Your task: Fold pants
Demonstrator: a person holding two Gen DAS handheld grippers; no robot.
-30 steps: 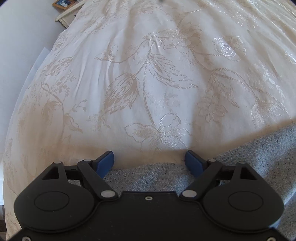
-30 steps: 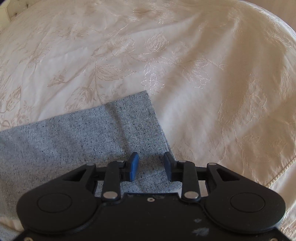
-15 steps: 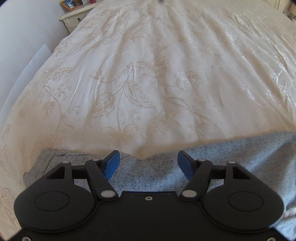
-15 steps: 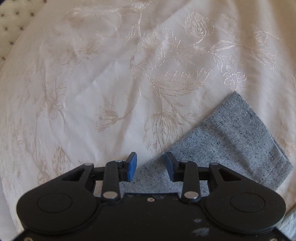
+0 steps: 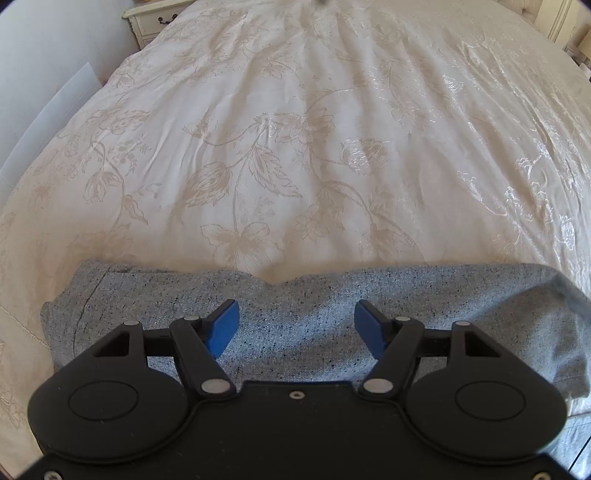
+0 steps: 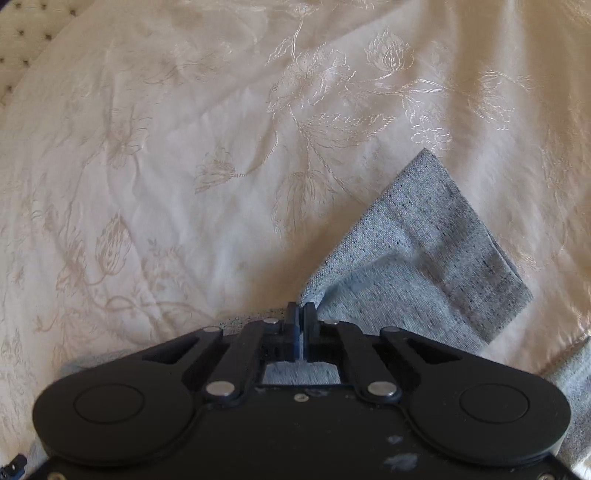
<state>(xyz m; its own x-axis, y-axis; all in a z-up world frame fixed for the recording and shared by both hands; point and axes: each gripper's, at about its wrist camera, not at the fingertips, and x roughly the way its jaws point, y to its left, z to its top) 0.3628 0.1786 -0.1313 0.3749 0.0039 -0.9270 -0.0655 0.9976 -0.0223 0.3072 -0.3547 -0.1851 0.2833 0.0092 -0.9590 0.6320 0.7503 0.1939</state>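
Grey speckled pants (image 5: 303,295) lie on a cream floral bedspread (image 5: 295,129). In the left wrist view my left gripper (image 5: 295,326) is open, its blue fingers spread over the waist end of the pants, holding nothing. In the right wrist view my right gripper (image 6: 302,314) is shut on the edge of a pant leg (image 6: 424,251). The leg's hem end lifts and drapes to the right of the jaws, with its cuff toward the far right.
A white bedside cabinet (image 5: 155,18) stands at the far left corner of the bed beside a white wall (image 5: 44,55). A tufted headboard (image 6: 22,37) shows at the upper left of the right wrist view. The bedspread stretches far ahead.
My right gripper has closed on the pant leg edge, which now bunches and lifts. My left gripper has drawn back over the pants, showing more of the waist, and stays open.
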